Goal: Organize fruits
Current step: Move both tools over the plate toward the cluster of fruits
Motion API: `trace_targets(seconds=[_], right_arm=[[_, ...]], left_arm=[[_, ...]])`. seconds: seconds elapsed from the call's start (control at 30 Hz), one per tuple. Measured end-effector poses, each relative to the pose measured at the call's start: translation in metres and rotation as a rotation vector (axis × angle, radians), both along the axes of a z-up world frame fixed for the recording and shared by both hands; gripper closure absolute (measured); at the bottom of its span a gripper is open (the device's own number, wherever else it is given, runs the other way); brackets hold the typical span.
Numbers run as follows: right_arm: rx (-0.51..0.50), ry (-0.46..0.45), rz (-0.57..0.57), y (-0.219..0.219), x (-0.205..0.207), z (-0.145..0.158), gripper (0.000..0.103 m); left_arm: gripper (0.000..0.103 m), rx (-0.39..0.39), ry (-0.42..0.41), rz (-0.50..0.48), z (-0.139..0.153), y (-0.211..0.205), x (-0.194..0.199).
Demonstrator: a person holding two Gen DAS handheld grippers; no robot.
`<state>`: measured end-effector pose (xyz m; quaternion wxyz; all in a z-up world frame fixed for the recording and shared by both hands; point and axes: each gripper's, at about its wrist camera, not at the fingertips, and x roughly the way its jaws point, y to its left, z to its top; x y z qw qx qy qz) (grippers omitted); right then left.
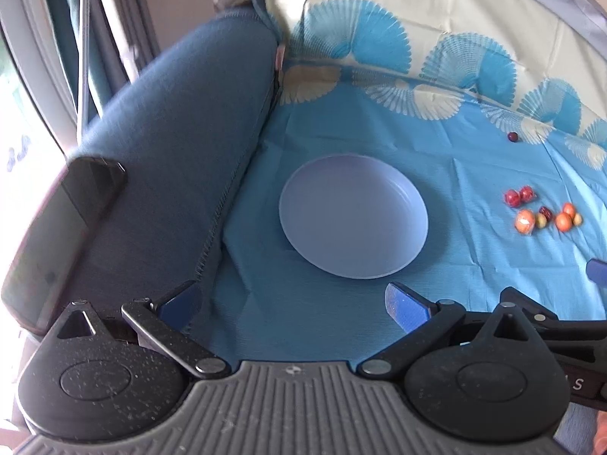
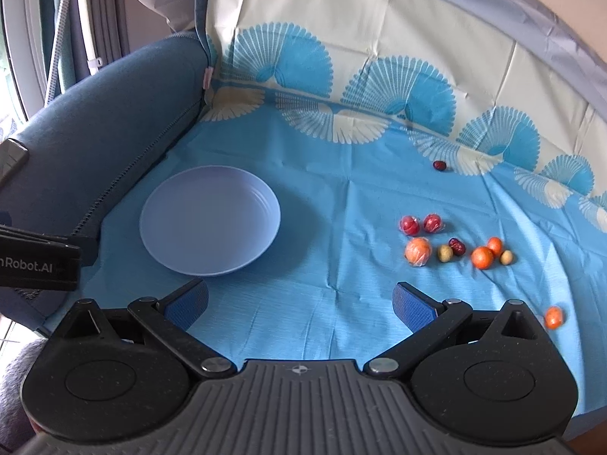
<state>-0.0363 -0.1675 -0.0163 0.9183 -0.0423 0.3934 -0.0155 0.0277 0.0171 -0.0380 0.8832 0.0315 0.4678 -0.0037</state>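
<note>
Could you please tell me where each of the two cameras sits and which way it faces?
Left wrist: rides the left gripper, facing the empty lavender round plastic plate beside the blue sofa arm; open fingers show.
Right wrist: rides the right gripper, facing the blue fan-patterned cloth between plate and small scattered fruits; open fingers show.
Shared: plate, fruits, cloth, sofa arm.

Daylight glares from the left; fisheye edges bend, shadows stay soft.

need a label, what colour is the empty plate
Pale lavender-blue, plain with no pattern; the plate shows best in the right wrist view.
</note>
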Motion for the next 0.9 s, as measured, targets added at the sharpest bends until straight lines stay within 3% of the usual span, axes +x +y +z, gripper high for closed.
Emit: trace_targets(seconds=[0.2,0.33,0.47,0.53,0.67,0.77,0.9], right_arm=[[-0.007,0.047,0.022,-0.002,0.064,-0.043,0.001],[-0.039,0.078,0.052,0.0,0.121,-0.081,0.001],[-0.071,0.117,0.088,-0.002,0.179,-0.12,0.001],[-0.091,0.17,0.11,-0.002,0.198,-0.136,0.001],[-0.044,0.218,0.164,-0.005,0.189,-0.139,0.001],[-0.035,0.284,0.183,-0.005,0.17,-0.136,0.001],[0.003,0.396,0.179,-0.005,0.15,-0.134,0.001]], left_arm=[[0.0,-0.08,0.134,0.16,-0.058,0.005,0.054],[0.0,-0.039,0.167,0.256,-0.096,0.001,0.091],[0.0,0.087,0.228,0.277,-0.132,-0.008,0.119],[0.0,0.064,0.207,0.287,-0.132,-0.005,0.118],[0.0,0.045,0.266,0.279,-0.125,0.002,0.105],[0.0,0.074,0.375,0.246,-0.127,0.001,0.099],[0.0,0.122,0.419,0.193,-0.124,0.0,0.082]])
